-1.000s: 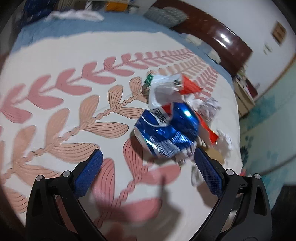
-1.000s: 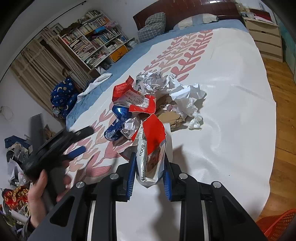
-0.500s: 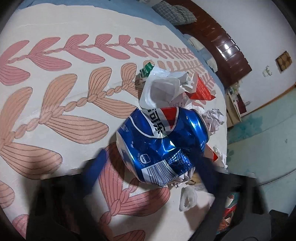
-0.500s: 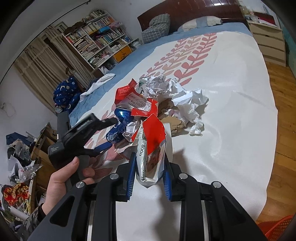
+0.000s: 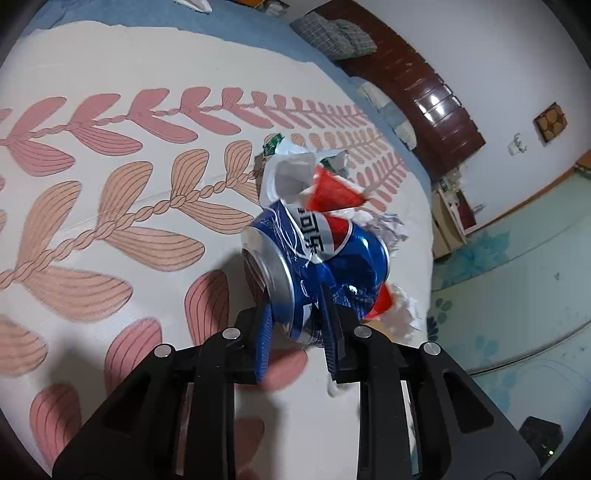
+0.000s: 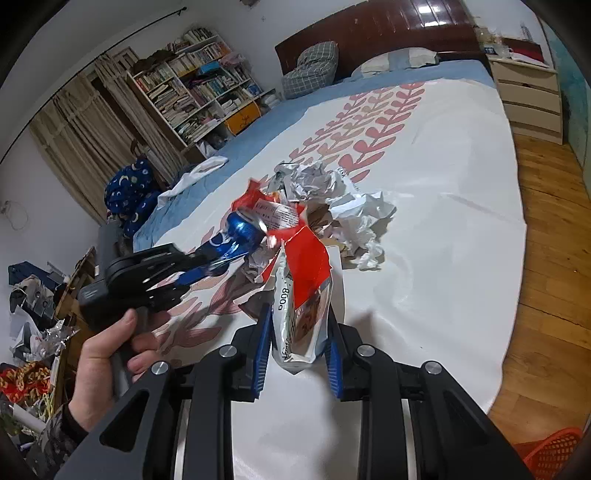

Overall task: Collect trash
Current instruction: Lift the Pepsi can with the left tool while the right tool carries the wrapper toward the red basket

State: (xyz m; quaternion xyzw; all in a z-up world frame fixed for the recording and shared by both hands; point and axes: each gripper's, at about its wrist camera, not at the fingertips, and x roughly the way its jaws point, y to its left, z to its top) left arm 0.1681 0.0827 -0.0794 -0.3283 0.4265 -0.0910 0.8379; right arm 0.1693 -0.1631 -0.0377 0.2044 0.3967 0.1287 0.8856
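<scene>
- Currently left claw (image 5: 297, 325) is closed tight on a crushed blue soda can (image 5: 317, 258), pads pressing both sides of its lower end; silver rim of the can faces 9 o'clock in the left wrist view.
- Can sits at frame centre, at the near edge of the trash pile (image 6: 332, 206); cannot tell if it is lifted off the bed cover or touching it.
- Just past the can at 12 o'clock: a white and red torn wrapper (image 5: 306, 181), with crumpled white paper (image 5: 391, 229) at 2 o'clock of the can.
- Right claw (image 6: 297, 354) is clamped on a silver and red snack bag (image 6: 301, 295), bag standing upright between the blue pads, red torn flap at its top.
- From the right wrist view, the left claw (image 6: 207, 266) comes in from 9 o'clock, held by a bare hand (image 6: 107, 362), with the blue can (image 6: 240, 229) at its tip.
- Pile lies on a white bed cover (image 6: 436, 258) with a pink leaf print; crumpled white paper (image 6: 362, 214) is at 1 o'clock of the snack bag.
- Red plastic basket (image 6: 550, 452) at 4 o'clock, on the wooden floor (image 6: 550, 258), well apart from the pile.
- Bookshelf (image 6: 199, 92) at 11 o'clock, dark headboard (image 6: 388, 33) at 12 o'clock.
</scene>
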